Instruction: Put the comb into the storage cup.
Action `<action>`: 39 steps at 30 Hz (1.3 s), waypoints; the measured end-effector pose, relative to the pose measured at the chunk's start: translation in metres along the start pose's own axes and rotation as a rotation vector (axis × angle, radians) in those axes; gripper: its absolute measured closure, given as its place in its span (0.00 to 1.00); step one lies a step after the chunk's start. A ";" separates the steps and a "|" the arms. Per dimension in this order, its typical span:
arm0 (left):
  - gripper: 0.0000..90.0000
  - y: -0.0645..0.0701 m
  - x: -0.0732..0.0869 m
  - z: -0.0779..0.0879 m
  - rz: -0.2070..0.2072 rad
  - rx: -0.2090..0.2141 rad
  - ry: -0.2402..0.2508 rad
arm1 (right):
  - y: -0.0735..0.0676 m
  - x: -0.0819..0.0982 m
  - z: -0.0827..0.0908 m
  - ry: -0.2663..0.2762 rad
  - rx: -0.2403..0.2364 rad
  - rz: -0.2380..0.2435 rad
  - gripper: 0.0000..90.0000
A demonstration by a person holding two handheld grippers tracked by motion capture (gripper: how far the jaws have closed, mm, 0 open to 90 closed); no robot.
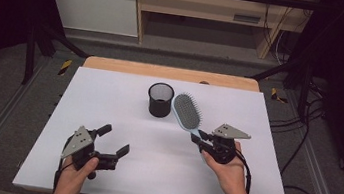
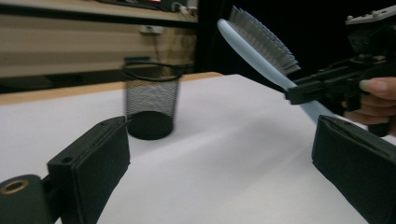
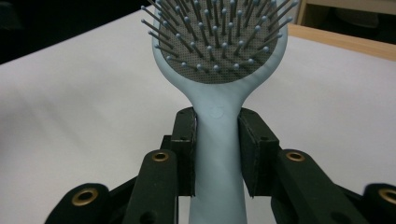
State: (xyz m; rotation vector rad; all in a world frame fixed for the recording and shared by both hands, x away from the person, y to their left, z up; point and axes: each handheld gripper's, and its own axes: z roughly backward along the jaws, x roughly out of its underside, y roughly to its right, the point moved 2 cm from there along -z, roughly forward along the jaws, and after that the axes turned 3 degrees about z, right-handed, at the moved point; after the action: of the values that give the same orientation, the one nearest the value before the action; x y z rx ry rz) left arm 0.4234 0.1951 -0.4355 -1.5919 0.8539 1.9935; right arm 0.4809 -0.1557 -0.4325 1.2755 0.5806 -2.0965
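My right gripper (image 3: 217, 154) was clamped on the handle of the pale blue plastic paddle hairbrush (image 3: 218, 70), one black pad flat against each side of the neck just below the bristle head. The brush stood out ahead of my fingers, lifted off the white table (image 1: 115, 170), with its pins facing up toward me. It looked light and stiff, a hard moulded body that would not bend. The smooth plastic seemed likely to twist between the pads, since the wide head outweighs the handle. Gripping close to the head, where the neck is flattest, seemed the sound place to hold it.

My left gripper (image 1: 113, 145) was spread wide with nothing between its pads. Beyond those fingers stood the black wire-mesh cylindrical cup (image 2: 150, 100), upright, just beside the brush head.
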 end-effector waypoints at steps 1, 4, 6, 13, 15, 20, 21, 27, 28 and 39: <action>0.05 0.003 0.000 -0.006 0.010 0.015 -0.005 | -0.001 -0.001 0.001 0.009 -0.008 0.001 0.78; 0.06 0.008 -0.006 -0.023 0.006 0.033 -0.018 | -0.004 -0.005 0.005 0.047 -0.023 0.006 0.78; 0.06 0.011 -0.014 -0.033 0.016 0.045 -0.013 | -0.005 -0.009 0.006 0.068 -0.028 0.007 0.78; 0.07 0.019 -0.040 -0.058 -0.018 0.084 -0.025 | -0.013 -0.014 0.005 0.102 -0.043 0.035 0.78; 0.07 0.023 -0.047 -0.064 -0.025 0.101 -0.029 | -0.017 -0.015 0.004 0.112 -0.049 0.043 0.78; 0.07 0.029 -0.065 -0.081 -0.025 0.132 -0.038 | -0.021 -0.023 -0.003 0.135 -0.048 0.055 0.78; 0.07 0.029 -0.065 -0.081 -0.025 0.132 -0.038 | -0.021 -0.023 -0.003 0.135 -0.048 0.055 0.78; 0.07 0.026 -0.088 -0.084 -0.042 0.113 -0.018 | -0.022 -0.041 -0.009 0.182 -0.045 0.072 0.78; 0.07 0.025 -0.094 -0.083 -0.052 0.101 -0.010 | -0.020 -0.049 -0.008 0.210 -0.035 0.079 0.78; 0.07 0.027 -0.103 -0.085 -0.059 0.102 -0.017 | -0.017 -0.065 -0.015 0.248 -0.027 0.083 0.78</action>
State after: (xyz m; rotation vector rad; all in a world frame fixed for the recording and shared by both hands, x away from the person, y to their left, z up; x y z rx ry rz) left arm 0.4885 0.1199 -0.3421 -1.5239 0.8777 1.8893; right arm 0.5009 -0.1160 -0.3794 1.5303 0.6481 -1.8706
